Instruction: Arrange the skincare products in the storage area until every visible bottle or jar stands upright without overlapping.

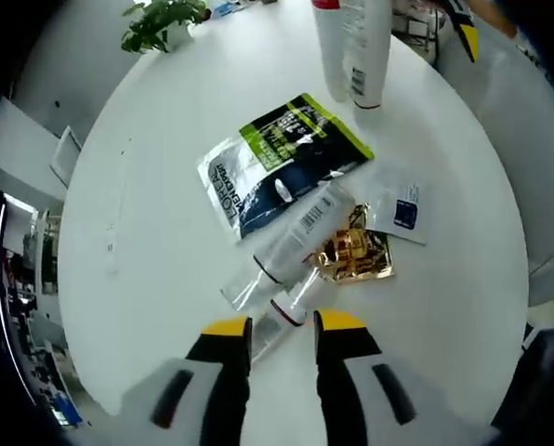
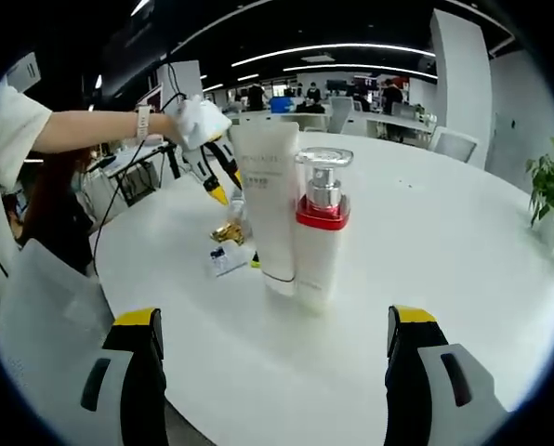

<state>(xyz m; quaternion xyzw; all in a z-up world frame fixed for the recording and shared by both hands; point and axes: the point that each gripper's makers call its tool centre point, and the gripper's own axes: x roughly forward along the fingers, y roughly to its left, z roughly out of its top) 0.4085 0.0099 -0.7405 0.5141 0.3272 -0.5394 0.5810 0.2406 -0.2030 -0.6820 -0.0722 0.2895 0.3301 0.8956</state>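
In the left gripper view several skincare items lie in a heap on the round white table (image 1: pixel 165 279). A long white tube (image 1: pixel 300 232) lies flat, and a smaller tube with a red band (image 1: pixel 279 321) lies beside it. My left gripper (image 1: pixel 283 325) is open, its yellow-tipped jaws standing on either side of the small tube's near end. A green, black and silver sachet (image 1: pixel 277 163), a gold foil packet (image 1: pixel 356 253) and a small white sachet (image 1: pixel 398 209) lie around them. A tall white tube (image 2: pixel 268 204) and a red-collared pump bottle (image 2: pixel 322 232) stand upright together. My right gripper (image 2: pixel 279 321) is wide open before them, holding nothing.
A gloved hand holds the left gripper (image 2: pixel 226 186) over the heap beyond the upright pair. A potted plant (image 1: pixel 161 23) sits at the table's far edge. Chairs and office desks surround the table.
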